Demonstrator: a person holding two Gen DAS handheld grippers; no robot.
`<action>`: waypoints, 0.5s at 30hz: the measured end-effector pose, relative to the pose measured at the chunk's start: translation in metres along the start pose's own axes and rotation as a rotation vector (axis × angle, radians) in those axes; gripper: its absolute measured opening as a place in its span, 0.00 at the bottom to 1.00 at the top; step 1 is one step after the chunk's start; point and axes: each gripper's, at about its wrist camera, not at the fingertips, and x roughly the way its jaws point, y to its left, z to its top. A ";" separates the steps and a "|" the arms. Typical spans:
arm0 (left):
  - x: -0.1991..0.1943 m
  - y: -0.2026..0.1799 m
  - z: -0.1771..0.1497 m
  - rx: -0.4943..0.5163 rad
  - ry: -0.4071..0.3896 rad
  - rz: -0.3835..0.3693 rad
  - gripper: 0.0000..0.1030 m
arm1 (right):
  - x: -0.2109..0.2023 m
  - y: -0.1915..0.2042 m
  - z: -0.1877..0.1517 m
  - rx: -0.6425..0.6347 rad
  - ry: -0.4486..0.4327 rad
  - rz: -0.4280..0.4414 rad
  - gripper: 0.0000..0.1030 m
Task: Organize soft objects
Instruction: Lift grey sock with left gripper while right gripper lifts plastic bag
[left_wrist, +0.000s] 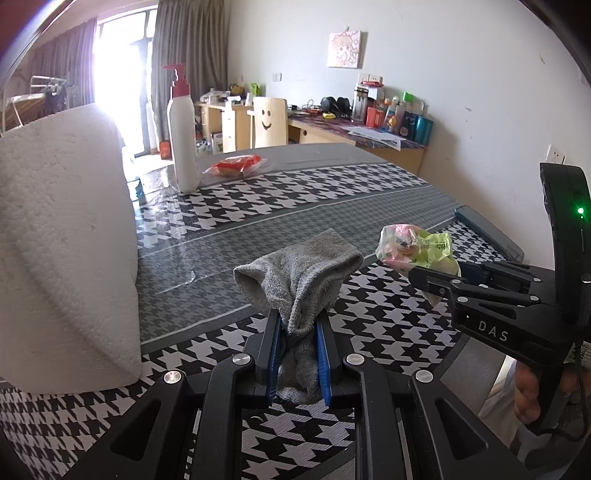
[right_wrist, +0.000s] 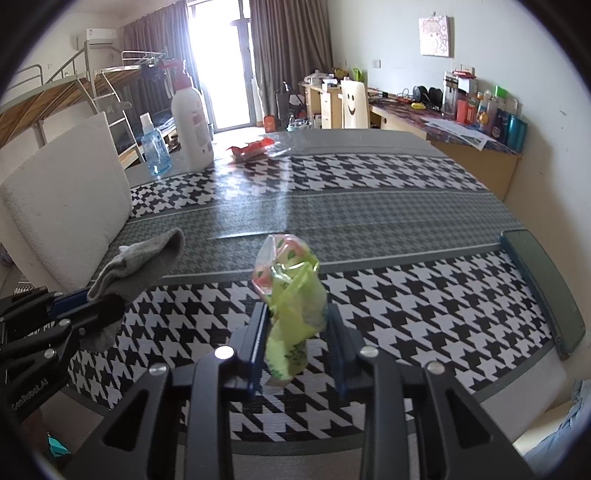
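My left gripper (left_wrist: 298, 325) is shut on a grey sock (left_wrist: 299, 280), held above the houndstooth tablecloth; the sock's open cuff sticks up past the fingertips. It also shows at the left of the right wrist view (right_wrist: 136, 262). My right gripper (right_wrist: 297, 317) holds a crinkly green and pink plastic packet (right_wrist: 291, 295) between its fingers, above the table. In the left wrist view the packet (left_wrist: 413, 249) sits at the tip of the right gripper (left_wrist: 428, 280), to the right of the sock.
A white foam pillow (left_wrist: 62, 240) stands at the table's left. A white pump bottle (left_wrist: 181, 136), a red snack packet (left_wrist: 234, 166) and a small blue bottle (right_wrist: 155, 147) stand at the far side. A dark green case (right_wrist: 543, 288) lies at the right edge.
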 end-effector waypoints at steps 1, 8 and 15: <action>-0.001 0.001 0.000 -0.001 -0.002 0.000 0.18 | -0.001 0.001 0.000 -0.002 -0.003 0.000 0.34; -0.010 0.005 0.000 -0.006 -0.024 0.009 0.18 | -0.008 0.006 0.002 -0.002 -0.018 0.011 0.34; -0.019 0.005 0.002 -0.001 -0.047 0.012 0.18 | -0.021 0.012 0.006 -0.019 -0.054 0.013 0.34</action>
